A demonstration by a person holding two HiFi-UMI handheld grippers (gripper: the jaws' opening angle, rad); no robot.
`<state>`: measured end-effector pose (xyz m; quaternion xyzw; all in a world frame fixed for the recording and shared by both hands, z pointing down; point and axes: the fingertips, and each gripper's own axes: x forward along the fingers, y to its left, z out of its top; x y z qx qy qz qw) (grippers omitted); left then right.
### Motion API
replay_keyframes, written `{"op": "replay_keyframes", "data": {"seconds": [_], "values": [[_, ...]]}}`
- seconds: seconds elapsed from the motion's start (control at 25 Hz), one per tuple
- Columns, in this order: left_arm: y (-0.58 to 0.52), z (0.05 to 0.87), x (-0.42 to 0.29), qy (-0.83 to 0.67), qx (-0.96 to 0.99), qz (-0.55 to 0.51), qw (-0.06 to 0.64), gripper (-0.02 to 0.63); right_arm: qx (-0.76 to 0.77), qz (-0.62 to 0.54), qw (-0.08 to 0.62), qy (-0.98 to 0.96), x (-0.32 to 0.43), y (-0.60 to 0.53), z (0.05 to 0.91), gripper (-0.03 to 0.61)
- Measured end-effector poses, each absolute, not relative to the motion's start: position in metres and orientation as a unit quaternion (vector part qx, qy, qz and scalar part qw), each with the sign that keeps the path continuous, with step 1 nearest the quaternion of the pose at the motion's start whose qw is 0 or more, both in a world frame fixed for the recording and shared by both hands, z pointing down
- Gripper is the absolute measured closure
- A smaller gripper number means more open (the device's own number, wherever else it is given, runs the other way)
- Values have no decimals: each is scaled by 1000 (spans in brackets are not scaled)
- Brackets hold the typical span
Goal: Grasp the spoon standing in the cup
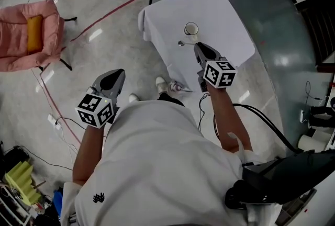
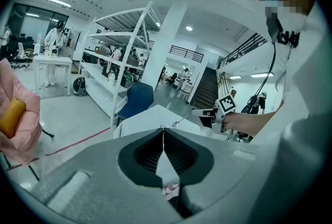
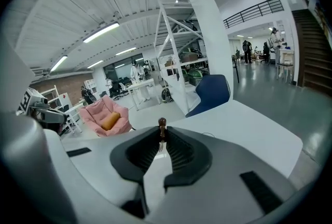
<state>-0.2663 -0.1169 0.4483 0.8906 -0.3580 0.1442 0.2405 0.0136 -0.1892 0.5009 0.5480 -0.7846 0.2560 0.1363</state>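
Spoon (image 1: 181, 43) pinched in right gripper (image 1: 198, 46), outside the cup (image 1: 191, 29); left gripper (image 2: 163, 133) pressed together.

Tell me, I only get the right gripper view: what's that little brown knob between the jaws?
Observer: It's the top end of a spoon; the head view shows its metal bowl sticking out beside the right hand-held gripper.
Operator: Where's the cup?
Observer: The cup stands on the white table, beside the spoon's bowl, which is outside it.
Operator: And the other hand-held gripper?
Observer: The left hand-held gripper has its jaws shut, nothing between them.
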Motion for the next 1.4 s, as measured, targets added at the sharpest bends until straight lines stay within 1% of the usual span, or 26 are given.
{"op": "replay_keyframes", "data": {"seconds": [0.4,0.8,1.4], "values": [[-90,457,-305,-347,893,146,246,601,526,246,147,-801,-53,-140,490,531],[-73,467,-328,-328,898,148,252,601,504,241,158,-814,-104,-103,483,531],[-62,481,-341,-314,898,151,268,601,480,243,173,-825,-142,-81,489,531]]}}
